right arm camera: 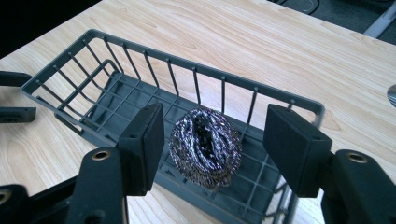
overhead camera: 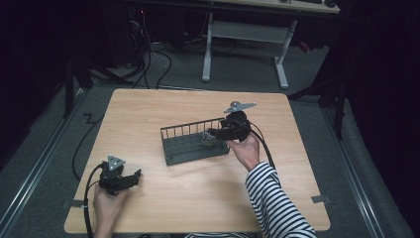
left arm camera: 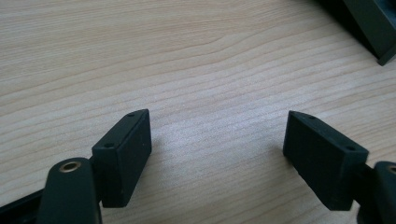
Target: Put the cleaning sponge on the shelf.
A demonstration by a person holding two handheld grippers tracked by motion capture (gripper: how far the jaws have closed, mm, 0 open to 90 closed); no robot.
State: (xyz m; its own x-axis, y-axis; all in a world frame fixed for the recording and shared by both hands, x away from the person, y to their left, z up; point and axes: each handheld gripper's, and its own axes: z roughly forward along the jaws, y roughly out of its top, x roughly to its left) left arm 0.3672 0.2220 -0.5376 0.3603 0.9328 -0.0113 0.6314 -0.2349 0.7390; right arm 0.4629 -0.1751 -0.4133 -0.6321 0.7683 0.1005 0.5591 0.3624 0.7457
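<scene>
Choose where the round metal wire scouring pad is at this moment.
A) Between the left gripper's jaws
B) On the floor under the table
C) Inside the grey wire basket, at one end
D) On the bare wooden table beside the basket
C: the round metal wire scouring pad sits on the floor grid of the grey wire basket, near its end wall, apart from both jaws of the right gripper.

Right gripper (overhead camera: 214, 135) over grey basket (overhead camera: 174, 151)

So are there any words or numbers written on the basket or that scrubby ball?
None: no words, numbers or signs can be read on the grey basket, the metal scouring ball, the wooden table, the left gripper or the right gripper.
</scene>
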